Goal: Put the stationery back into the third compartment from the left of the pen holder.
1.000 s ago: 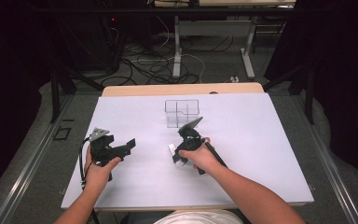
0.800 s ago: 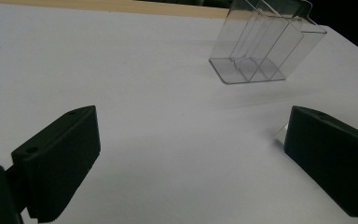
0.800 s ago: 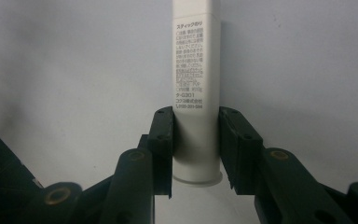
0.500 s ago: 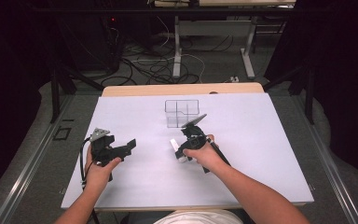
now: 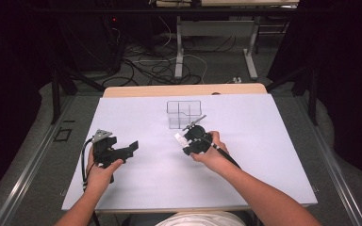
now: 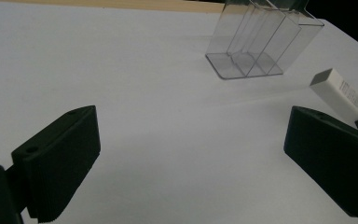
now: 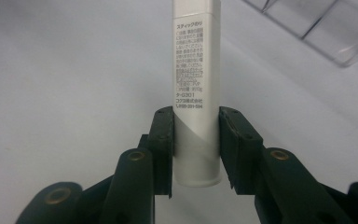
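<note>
My right gripper [image 5: 186, 140] is shut on a white stick [image 5: 178, 137] with printed text, held near the table's middle. In the right gripper view the jaws [image 7: 196, 135] clamp the stick [image 7: 195, 56] near its lower end, and it points away over the white surface. A clear compartmented organizer [image 5: 184, 113] stands just beyond, upright on the table; one corner of the organizer [image 7: 326, 23] appears at upper right. My left gripper [image 5: 131, 149] is open at the left, nothing between its jaws [image 6: 191, 154]. Ahead of it are the organizer [image 6: 261, 42] and the stick [image 6: 338, 92].
A white sheet [image 5: 245, 179] covers the table, with a wooden strip [image 5: 184, 90] at the far edge. Beyond the table lie floor cables [image 5: 155, 66] and desk legs [image 5: 179, 47]. Dark frames stand on both sides.
My right gripper has turned slightly and carried the white stick a little farther from the person, closer to the organizer. The left gripper has stayed in place, still open.
</note>
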Available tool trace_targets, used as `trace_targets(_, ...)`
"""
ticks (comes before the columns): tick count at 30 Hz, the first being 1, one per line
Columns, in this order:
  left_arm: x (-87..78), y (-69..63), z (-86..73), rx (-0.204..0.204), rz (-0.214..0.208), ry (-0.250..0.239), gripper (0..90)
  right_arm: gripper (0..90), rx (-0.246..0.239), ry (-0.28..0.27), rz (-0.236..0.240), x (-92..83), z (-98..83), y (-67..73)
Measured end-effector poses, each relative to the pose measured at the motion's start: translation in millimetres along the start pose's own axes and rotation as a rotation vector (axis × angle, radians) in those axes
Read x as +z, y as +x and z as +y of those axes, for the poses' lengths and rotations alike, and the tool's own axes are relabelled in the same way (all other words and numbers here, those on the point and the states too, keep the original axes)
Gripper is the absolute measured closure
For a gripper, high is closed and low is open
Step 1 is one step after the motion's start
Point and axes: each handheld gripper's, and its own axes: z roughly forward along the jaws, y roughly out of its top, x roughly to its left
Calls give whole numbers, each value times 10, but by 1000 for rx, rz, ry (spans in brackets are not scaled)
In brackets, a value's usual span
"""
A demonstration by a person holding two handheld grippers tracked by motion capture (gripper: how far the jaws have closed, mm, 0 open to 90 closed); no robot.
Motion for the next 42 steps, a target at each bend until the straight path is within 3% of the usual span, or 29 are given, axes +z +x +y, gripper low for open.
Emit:
trace_targets(3,5,-17,0,22,-8,3,38,671,-104,-21,-72,-42,-23,15)
trace_targets(4,5,-23,2,34,-9,10,38,671,-104,-21,-72,-42,-23,15)
trace_targets(5,9,-29,3,46,-13,11,38,671,-146,-40,-93,-49,-36,14)
trace_targets(6,15,-39,0,53,-15,11,38,671,-244,-56,-144,-84,-58,8)
trace_targets(8,18,-57,-1,74,-16,22,38,671,-311,-66,-192,-126,-83,6)
trace_targets(9,26,-67,-3,81,-19,21,38,671,-311,-66,-192,-126,-83,6)
trace_targets(11,30,-80,-5,94,-30,31,39,671,-405,-81,-229,-182,-110,-38)
trace_targets(12,39,-80,-9,101,-40,27,39,671,-405,-81,-229,-182,-110,-38)
trace_targets(14,58,-79,-17,109,-59,44,38,671,-492,-87,-273,-210,-144,-71)
trace_targets(15,71,-82,-28,109,-65,53,38,671,-492,-87,-273,-210,-144,-71)
trace_targets(16,83,-80,-36,115,-66,62,39,671,-559,-95,-308,-204,-176,-75)
trace_targets(17,95,-76,-42,124,-64,74,39,671,-559,-95,-308,-204,-176,-75)
trace_targets(21,110,-67,-44,134,-67,119,54,671,-680,-109,-357,-198,-244,-52)
trace_targets(22,109,-78,-45,128,-62,123,74,671,-723,-117,-369,-191,-260,-52)
trace_targets(23,107,-83,-42,136,-60,124,129,671,-796,-120,-399,-181,-302,-32)
trace_targets(24,106,-90,-39,145,-58,125,158,671,-833,-123,-410,-174,-324,-22)
trace_targets(25,102,-99,-36,155,-61,137,158,671,-833,-123,-410,-174,-324,-22)
trace_targets(26,109,-112,-35,164,-59,135,162,671,-914,-144,-430,-158,-362,-9)
trace_targets(27,113,-121,-35,189,-59,145,162,671,-914,-144,-430,-158,-362,-9)
trace_targets(28,121,-138,-39,215,-53,149,162,671,-975,-140,-466,-163,-412,22)
trace_targets(29,128,-156,-43,238,-52,150,162,671,-1019,-150,-472,-160,-424,25)
trace_targets(32,141,-219,-35,279,-69,151,165,671,-1141,-150,-518,-165,-487,55)
trace_targets(33,142,-242,-30,288,-78,144,165,671,-1141,-150,-518,-165,-487,55)
trace_targets(36,135,-302,1,315,-104,136,174,671,-1255,-145,-563,-180,-531,86)
trace_targets(39,141,-345,31,332,-139,142,194,671,-1368,-130,-632,-210,-569,122)
trace_targets(42,159,-376,79,357,-170,157,246,671,-1415,-126,-664,-241,-599,170)
